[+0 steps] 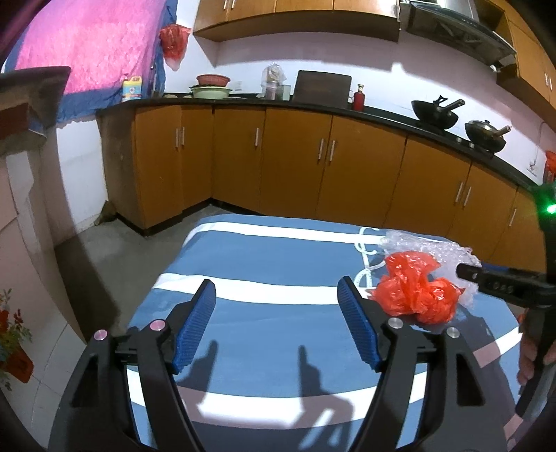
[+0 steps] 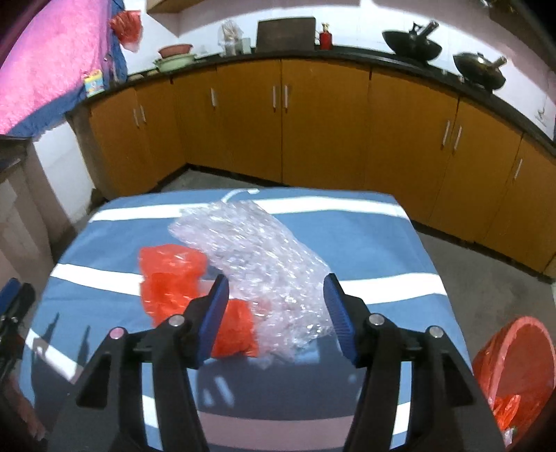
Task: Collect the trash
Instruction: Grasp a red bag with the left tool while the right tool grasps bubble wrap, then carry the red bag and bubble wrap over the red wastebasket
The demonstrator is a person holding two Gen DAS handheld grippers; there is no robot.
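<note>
Right gripper [image 2: 276, 313] spread, empty, straddling the bubble wrap [image 2: 257, 257] on the striped table [image 2: 365, 243]; left gripper [image 1: 276, 325] also unclenched; red bag [image 2: 173, 281] touching the wrap — both light, crushable, slippery; pinch your wrap's bunched middle — bin [image 2: 521, 365] at right

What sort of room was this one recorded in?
A home kitchen, most likely: wooden cabinets under a dark counter, two woks on a stove, and a range hood above.
</note>
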